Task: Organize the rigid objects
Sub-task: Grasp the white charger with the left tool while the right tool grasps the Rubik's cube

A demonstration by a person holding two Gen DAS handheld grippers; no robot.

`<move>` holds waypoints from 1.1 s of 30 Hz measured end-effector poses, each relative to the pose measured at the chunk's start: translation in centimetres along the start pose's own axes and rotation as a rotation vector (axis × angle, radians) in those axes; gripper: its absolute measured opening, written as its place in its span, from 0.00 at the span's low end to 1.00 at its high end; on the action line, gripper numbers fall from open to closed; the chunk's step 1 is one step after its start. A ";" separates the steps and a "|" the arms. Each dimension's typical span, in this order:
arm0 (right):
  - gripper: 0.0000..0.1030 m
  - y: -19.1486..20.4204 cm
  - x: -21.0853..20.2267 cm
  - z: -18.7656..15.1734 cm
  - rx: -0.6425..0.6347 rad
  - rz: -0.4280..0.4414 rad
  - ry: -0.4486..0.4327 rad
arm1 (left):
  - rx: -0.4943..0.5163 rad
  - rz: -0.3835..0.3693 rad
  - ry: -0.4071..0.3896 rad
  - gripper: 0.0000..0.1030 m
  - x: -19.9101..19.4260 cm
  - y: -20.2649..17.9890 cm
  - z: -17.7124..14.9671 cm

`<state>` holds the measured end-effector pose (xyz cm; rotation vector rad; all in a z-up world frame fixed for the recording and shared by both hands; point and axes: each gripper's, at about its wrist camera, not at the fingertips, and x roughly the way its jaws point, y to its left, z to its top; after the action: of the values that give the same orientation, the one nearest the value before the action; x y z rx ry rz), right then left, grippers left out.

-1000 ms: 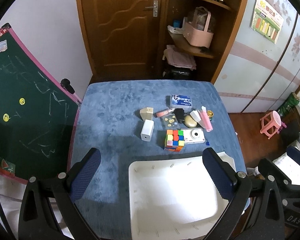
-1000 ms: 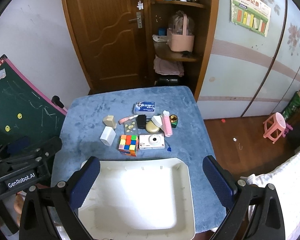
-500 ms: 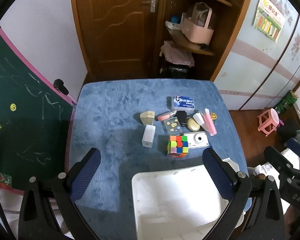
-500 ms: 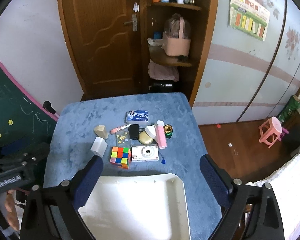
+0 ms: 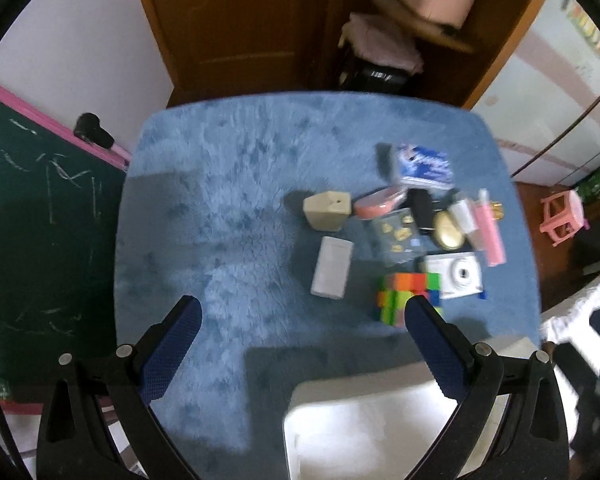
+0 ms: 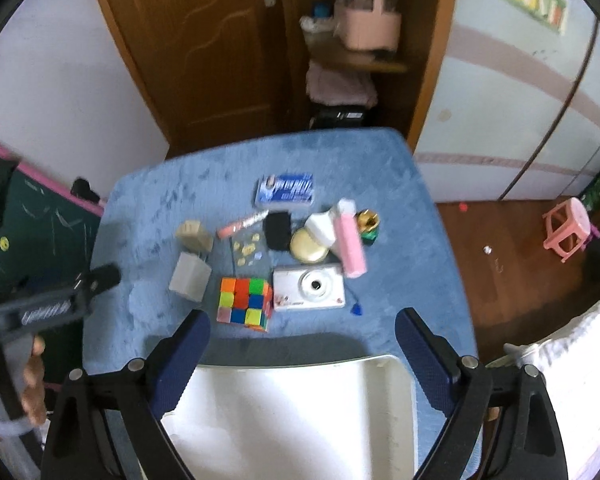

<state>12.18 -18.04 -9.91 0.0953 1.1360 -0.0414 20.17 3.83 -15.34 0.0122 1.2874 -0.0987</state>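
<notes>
My main worry is crowding: the puzzle cube (image 6: 244, 299) sits touching the white camera (image 6: 309, 287), so a careless reach could knock the neighbours across the blue surface (image 5: 228, 216). My left gripper (image 5: 298, 330) and right gripper (image 6: 302, 338) both hover high above it, angled downward, jaws spread wide and holding nothing. The small objects cluster mid-surface; the empty white tray (image 6: 300, 412) lies at the near edge.
</notes>
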 end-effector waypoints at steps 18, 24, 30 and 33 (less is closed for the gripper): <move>0.91 4.8 14.8 -0.6 0.023 0.072 0.201 | 0.121 0.065 0.175 0.87 12.4 -1.9 2.5; 0.73 5.2 17.5 0.0 0.063 0.061 0.266 | 0.099 0.020 0.230 0.72 14.3 -1.3 2.7; 0.65 6.3 19.2 -0.2 0.052 0.018 0.316 | 0.080 -0.039 0.247 0.52 15.0 -1.2 2.4; 0.56 7.2 19.2 -0.3 0.022 -0.001 0.306 | 0.077 -0.089 0.246 0.36 14.9 -1.6 2.1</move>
<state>20.61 -10.57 -27.09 0.1234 1.4418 -0.0416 26.20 1.07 -29.00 0.0344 1.5300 -0.2288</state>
